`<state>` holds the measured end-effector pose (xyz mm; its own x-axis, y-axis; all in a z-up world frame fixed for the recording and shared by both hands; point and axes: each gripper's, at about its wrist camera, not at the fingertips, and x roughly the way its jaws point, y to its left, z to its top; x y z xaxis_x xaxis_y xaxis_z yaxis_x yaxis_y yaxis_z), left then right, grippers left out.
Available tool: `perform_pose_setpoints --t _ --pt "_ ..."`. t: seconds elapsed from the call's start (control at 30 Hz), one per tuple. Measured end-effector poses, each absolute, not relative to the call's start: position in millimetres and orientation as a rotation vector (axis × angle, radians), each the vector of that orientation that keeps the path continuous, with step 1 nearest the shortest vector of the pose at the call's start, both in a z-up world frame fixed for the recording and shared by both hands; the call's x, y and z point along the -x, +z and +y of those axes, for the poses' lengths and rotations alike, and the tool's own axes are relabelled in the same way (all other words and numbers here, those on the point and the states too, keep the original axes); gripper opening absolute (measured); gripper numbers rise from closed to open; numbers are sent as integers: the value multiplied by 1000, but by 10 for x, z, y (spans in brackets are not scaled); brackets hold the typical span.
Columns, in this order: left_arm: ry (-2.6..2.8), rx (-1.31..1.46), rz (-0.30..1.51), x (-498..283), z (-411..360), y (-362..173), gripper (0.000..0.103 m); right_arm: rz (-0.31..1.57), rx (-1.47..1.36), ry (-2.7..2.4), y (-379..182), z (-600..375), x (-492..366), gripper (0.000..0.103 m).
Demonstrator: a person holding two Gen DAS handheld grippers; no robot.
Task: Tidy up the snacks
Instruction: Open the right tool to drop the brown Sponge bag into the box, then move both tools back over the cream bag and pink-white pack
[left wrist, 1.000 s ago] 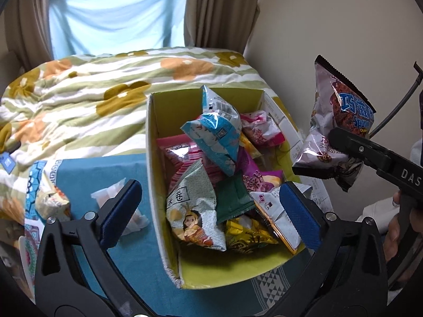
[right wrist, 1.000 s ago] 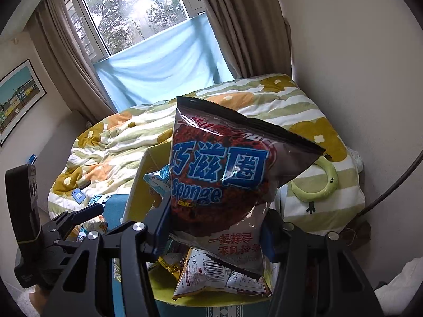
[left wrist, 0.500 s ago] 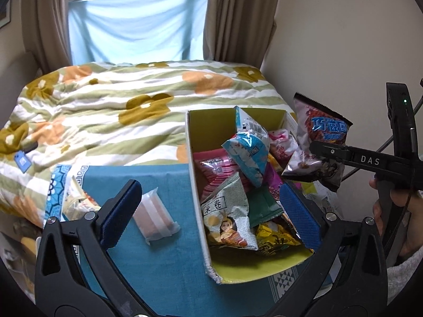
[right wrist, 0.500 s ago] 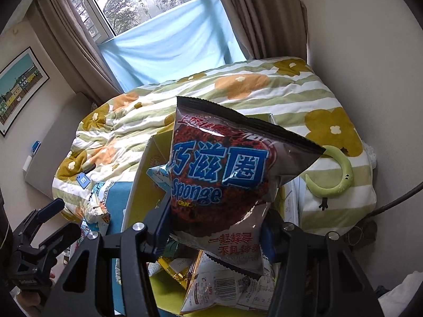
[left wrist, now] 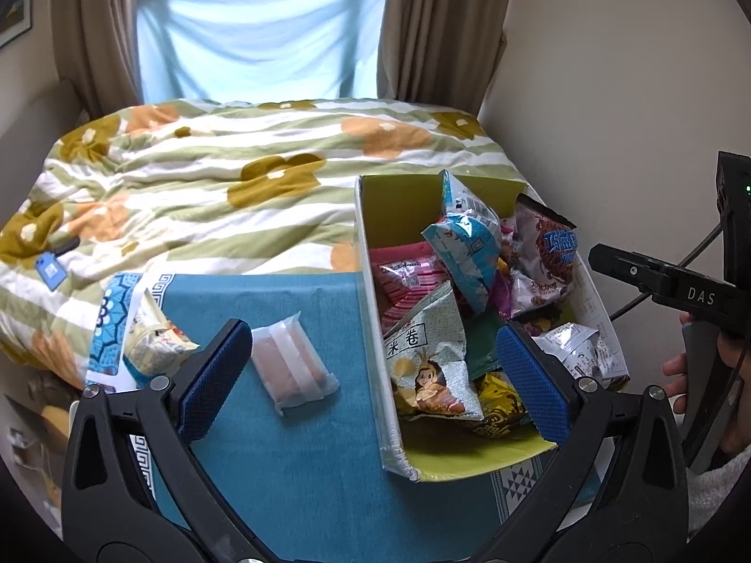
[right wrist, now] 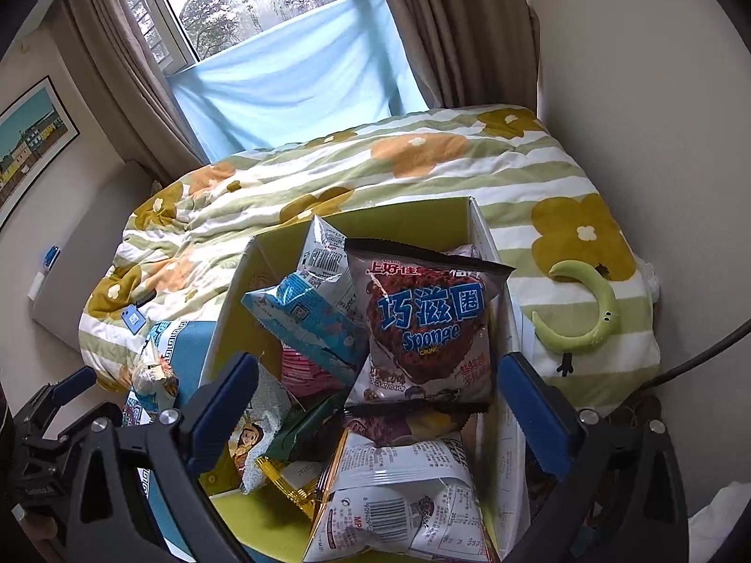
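Observation:
A yellow-lined cardboard box holds several snack bags. The brown Sponge bag lies on top of the pile at the box's right side, free of any gripper. My right gripper is open and empty just above the box; it shows at the right edge in the left wrist view. My left gripper is open and empty over the blue cloth. A clear-wrapped snack lies on the cloth between the box and a small yellow bag.
The box and cloth rest at the foot of a bed with a flowered striped quilt. A green crescent toy lies on the quilt right of the box. A wall runs close along the right. A blue tag lies on the quilt at left.
My right gripper opened and let the Sponge bag drop into the box. My left gripper drew back and left, so the clear-wrapped snack now lies between its fingers.

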<state>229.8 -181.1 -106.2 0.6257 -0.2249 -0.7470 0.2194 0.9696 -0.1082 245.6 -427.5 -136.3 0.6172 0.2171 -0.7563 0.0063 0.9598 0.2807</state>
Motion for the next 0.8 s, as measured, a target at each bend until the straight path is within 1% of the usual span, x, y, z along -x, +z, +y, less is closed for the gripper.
perform_pose_setpoints --t 0.2,0.43,0.57,0.8 --pt "-241 -11 807 -2102 -1795 -887 103 881 -248 128 -1217 -4223 -2330 102" --pt "-191 -22 763 -1788 -1625 -685 103 843 -199 104 -923 -4124 -2079 102" --pt "-147 -17 746 -1570 -1413 -625 103 815 -147 123 -797 -4008 -1953 102" --pt "-73 10 728 -1270 -868 -658 103 784 -126 183 -767 -3715 -1753 102"
